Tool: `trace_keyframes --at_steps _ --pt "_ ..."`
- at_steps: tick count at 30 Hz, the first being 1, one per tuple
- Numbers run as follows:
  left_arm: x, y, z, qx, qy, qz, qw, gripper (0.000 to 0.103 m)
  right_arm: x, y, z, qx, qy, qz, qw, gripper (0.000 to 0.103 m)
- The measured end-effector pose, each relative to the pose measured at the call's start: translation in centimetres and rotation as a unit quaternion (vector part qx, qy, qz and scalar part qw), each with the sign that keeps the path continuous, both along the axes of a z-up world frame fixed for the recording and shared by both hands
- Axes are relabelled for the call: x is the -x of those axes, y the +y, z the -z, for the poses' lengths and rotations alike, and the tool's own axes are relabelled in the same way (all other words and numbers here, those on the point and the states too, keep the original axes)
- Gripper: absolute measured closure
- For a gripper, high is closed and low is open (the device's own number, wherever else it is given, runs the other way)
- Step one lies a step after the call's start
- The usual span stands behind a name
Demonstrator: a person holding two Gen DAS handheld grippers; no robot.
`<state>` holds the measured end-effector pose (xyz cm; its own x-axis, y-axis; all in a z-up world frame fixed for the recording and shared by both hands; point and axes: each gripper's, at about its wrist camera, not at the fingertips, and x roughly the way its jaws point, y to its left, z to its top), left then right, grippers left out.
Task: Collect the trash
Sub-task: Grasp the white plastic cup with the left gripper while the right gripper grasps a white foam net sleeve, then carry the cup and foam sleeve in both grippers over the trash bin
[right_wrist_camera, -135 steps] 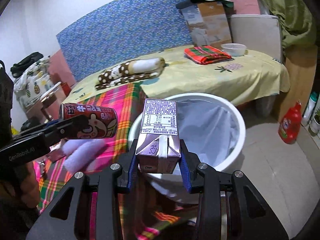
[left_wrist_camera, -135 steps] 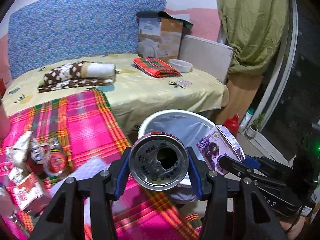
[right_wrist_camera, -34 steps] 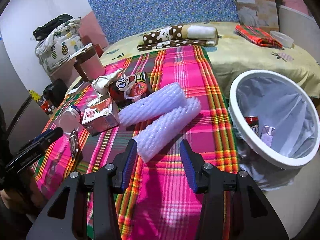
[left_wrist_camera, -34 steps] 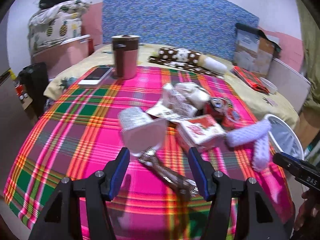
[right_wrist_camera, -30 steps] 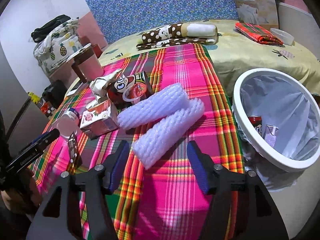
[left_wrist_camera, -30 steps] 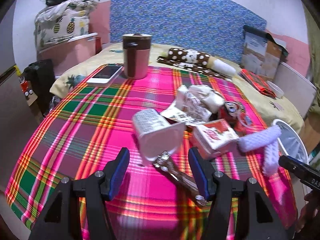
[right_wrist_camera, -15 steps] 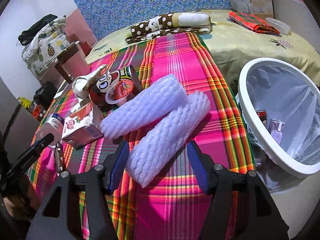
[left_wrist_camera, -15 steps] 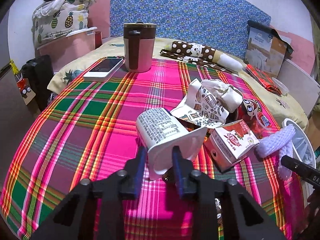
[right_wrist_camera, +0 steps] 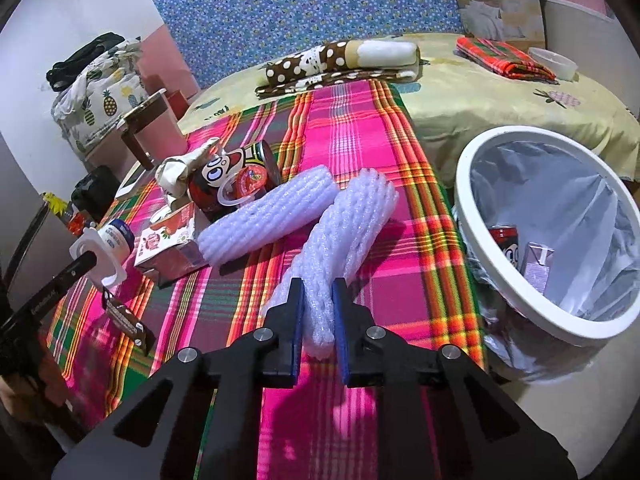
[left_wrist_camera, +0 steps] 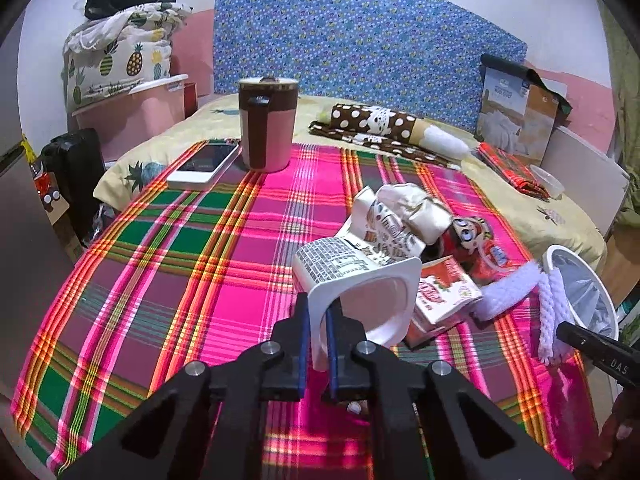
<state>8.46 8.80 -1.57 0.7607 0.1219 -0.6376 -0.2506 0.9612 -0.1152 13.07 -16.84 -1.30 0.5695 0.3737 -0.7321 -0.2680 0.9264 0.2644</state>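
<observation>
Left gripper (left_wrist_camera: 317, 334) jaws pinch the cup (left_wrist_camera: 352, 280) rim only; it may pivot out. Right gripper (right_wrist_camera: 318, 312) jaws squeeze the foam sleeve (right_wrist_camera: 340, 236) end; it may droop, snagging the bin (right_wrist_camera: 480, 152) at right.

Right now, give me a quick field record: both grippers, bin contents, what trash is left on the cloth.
left gripper: shut on yogurt cup, pinching its rim
right gripper: shut on foam sleeve, near end
bin: red can and purple carton inside
left on cloth: second foam sleeve, strawberry carton, cartoon can, crumpled wrapper
</observation>
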Motion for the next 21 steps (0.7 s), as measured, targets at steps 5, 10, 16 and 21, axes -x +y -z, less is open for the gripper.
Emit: trace_keyframes --at_steps 5,10,16,21 --pt "0.9 -1.1 -1.3 0.000 -0.013 0.011 0.9999 0.095 0.8 -0.5 -1.1 -0.002 -0.019 0.001 1.000 0.087" --pt "1.4 -3.0 -2.3 0.000 -0.021 0.035 0.9992 0.095 1.5 -0.7 -2.2 -0.006 -0.038 -0.003 0.999 0.087" --pt "1.7 -5.8 -2.9 0.005 -0.025 0.069 0.9973 0.095 2.3 -0.9 -2.6 -0.006 -0.052 -0.005 0.999 0.087" --pt "1.7 -7.7 -3.1 0.007 -0.026 0.094 0.9952 0.095 2.6 -1.5 -2.8 -0.007 -0.059 -0.001 0.998 0.087"
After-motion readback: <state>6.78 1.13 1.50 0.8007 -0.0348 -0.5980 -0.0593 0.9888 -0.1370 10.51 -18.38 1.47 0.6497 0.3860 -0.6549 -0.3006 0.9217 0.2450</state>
